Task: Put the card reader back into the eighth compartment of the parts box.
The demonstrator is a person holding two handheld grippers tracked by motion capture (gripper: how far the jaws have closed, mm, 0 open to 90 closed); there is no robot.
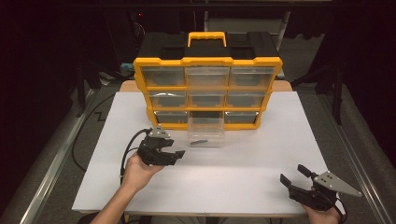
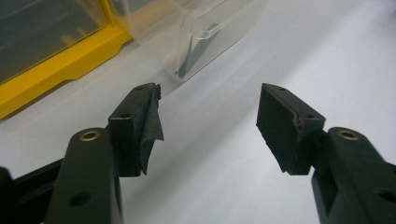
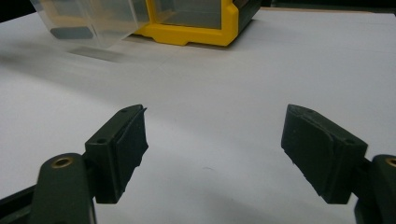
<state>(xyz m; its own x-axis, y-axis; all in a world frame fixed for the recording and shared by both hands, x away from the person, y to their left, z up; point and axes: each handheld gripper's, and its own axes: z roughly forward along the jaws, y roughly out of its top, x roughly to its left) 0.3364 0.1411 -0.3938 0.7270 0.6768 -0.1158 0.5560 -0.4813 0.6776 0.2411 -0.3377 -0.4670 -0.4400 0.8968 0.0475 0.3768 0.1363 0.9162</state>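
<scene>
A yellow and black organiser (image 1: pixel 208 88) with clear drawers stands at the back of the white table (image 1: pixel 243 158). Its bottom middle drawer (image 1: pixel 206 132) is pulled out onto the table, with a small dark part (image 1: pixel 198 140) lying inside. My left gripper (image 1: pixel 176 155) hovers just left of that drawer, open and empty, its jaws pointing toward it. In the left gripper view the jaws (image 2: pixel 210 93) stand wide apart, with the drawer (image 2: pixel 187 32) and dark part (image 2: pixel 196 51) ahead. My right gripper (image 1: pixel 293 173) rests near the front right edge, open and empty (image 3: pixel 215 112).
The organiser's yellow frame (image 2: pixel 56 70) lies left of the drawer in the left gripper view. In the right gripper view the drawer (image 3: pixel 88 18) and the organiser's corner (image 3: pixel 196 28) are far ahead across bare white tabletop. Dark floor and metal rails surround the table.
</scene>
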